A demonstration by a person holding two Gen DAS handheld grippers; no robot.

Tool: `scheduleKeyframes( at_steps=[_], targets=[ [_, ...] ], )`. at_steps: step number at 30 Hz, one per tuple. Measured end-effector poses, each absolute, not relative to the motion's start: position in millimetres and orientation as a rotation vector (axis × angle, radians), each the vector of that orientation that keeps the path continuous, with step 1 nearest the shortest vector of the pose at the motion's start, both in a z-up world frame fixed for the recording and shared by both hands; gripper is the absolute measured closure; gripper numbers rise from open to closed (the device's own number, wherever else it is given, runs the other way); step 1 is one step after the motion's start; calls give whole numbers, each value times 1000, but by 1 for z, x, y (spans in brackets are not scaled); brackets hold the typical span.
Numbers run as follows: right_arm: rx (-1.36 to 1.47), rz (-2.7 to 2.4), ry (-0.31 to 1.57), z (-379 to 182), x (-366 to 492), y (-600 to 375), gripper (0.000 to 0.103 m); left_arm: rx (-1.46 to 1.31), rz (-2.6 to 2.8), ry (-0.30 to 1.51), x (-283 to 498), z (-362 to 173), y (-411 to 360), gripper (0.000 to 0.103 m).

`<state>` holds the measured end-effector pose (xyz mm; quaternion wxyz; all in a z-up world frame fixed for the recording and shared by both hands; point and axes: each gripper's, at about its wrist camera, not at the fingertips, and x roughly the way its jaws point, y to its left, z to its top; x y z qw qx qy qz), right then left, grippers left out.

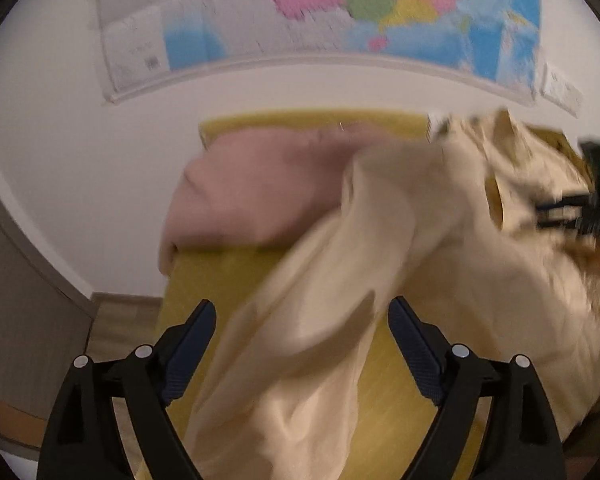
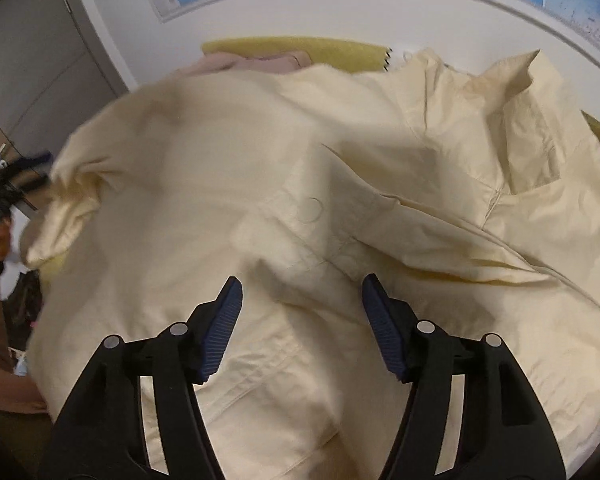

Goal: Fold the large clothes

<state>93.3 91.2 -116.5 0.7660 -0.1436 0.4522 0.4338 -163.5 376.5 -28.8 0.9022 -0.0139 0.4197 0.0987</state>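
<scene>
The cream shirt (image 2: 300, 168) lies rumpled across the yellow tabletop (image 1: 228, 280), its collar (image 2: 528, 120) standing up at the far side and one long sleeve (image 1: 300, 340) trailing toward the near edge. A pink folded garment (image 1: 252, 188) sits just behind it, by the wall.

Both tongs stand wide with nothing between them. The left tongs (image 1: 302, 340) hover over the trailing sleeve, and the right tongs (image 2: 302, 312) hang above the button strip in the middle of the shirt; neither set presses on the cloth.

To my eye the risk is in the heap itself. The shirt is bunched in layers, so a pinch here could catch two thicknesses and drag the body along with the sleeve, spoiling any clean fold. The sleeve near the edge looks ready to slide off the tabletop if it is tugged that way. A wide sweep could also nudge the pink garment out of its fold.

Much is hard to read. The left view is smeared with blur, so the sleeve's cuff is unclear. The shirt's hem and second sleeve are buried or cut off, and the map (image 1: 340, 12) on the wall is only partly in view.
</scene>
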Motion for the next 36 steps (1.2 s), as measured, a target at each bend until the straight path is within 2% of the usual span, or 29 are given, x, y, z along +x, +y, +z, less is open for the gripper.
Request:
scheduleKeyframes(
  at_steps=[2,3,4,5,6,7,14,18,22,27,31,32,34,36],
  targets=[
    [-311,956,975,-113,87,89,37,24,214,919,-161,-43,374,18],
    [-312,959,972,-111,83,89,37,38,201,949,-158,-51,374,31],
    [-307,967,968,-109,80,89,37,44,196,965,-156,-55,374,58],
    [-299,981,970,-108,78,91,36,32,190,977,-153,-55,376,71],
    [-296,986,971,-107,76,89,36,0,164,982,-152,-52,379,97],
    [-295,987,964,-105,74,88,36,-5,150,976,-150,-44,380,99],
    [-247,1019,921,-89,60,80,35,39,67,899,-136,56,357,99],
    [-175,1077,893,-78,52,74,34,34,-57,898,-112,98,308,94],
    [-141,1146,872,-73,41,71,34,-19,-226,953,-91,102,254,87],
    [-76,1221,858,-69,31,56,30,-105,-416,1053,-74,82,203,84],
    [38,1312,890,-70,25,38,22,-190,-501,1033,-70,81,196,82],
    [56,1349,891,-69,20,35,19,-211,-501,1008,-71,83,199,78],
    [93,1421,889,-66,8,31,14,-306,-524,928,-73,89,207,24],
    [124,1499,872,-61,-5,31,7,-306,-447,880,-75,94,209,22]
  ],
)
